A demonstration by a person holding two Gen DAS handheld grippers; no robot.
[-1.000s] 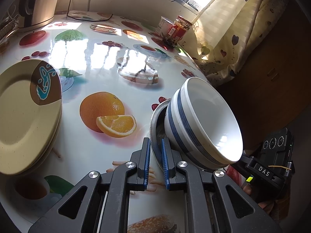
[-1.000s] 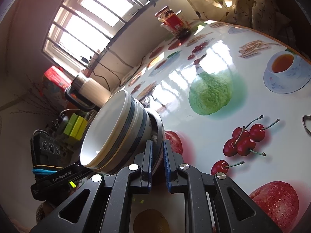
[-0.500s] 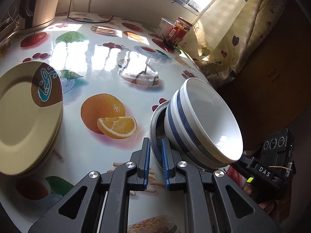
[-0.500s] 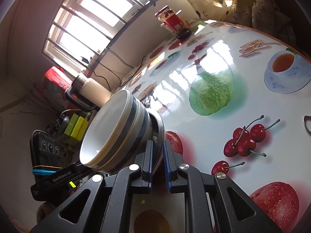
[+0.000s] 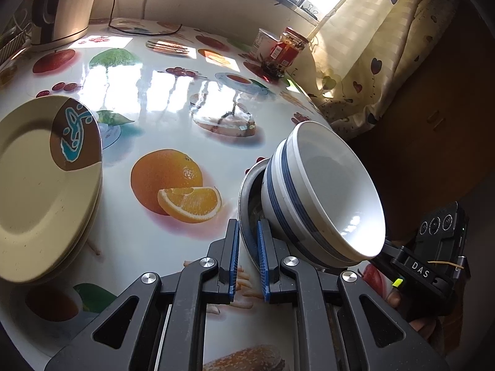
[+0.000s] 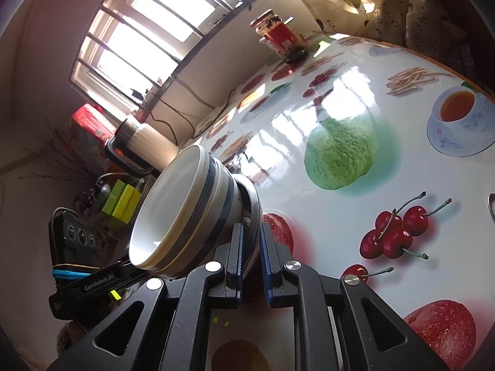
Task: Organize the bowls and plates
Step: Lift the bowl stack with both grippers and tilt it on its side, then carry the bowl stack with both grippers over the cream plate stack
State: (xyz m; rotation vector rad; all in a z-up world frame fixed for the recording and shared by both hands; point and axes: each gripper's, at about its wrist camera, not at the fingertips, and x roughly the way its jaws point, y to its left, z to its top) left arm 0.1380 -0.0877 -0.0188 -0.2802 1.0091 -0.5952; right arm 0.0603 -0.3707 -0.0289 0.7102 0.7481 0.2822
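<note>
The fruit-printed table fills both views. On it, at the left of the left wrist view, lies a stack of cream plates, flat and well apart from what is held.

Between the 2 grippers, above the table's near edge, hang 2 nested blue-striped bowls seated on a grey metal dish. The stack is tipped: in the left wrist view the bowl mouths face right, away from the plates.

The left gripper pinches the dish's rim on one side, and the right gripper pinches the opposite rim, each with pads pressed tight on the thin edge.

Judged from this, the next move turns on levelling the stack. The left hand is nearer the plates, with open table lying between.
</note>
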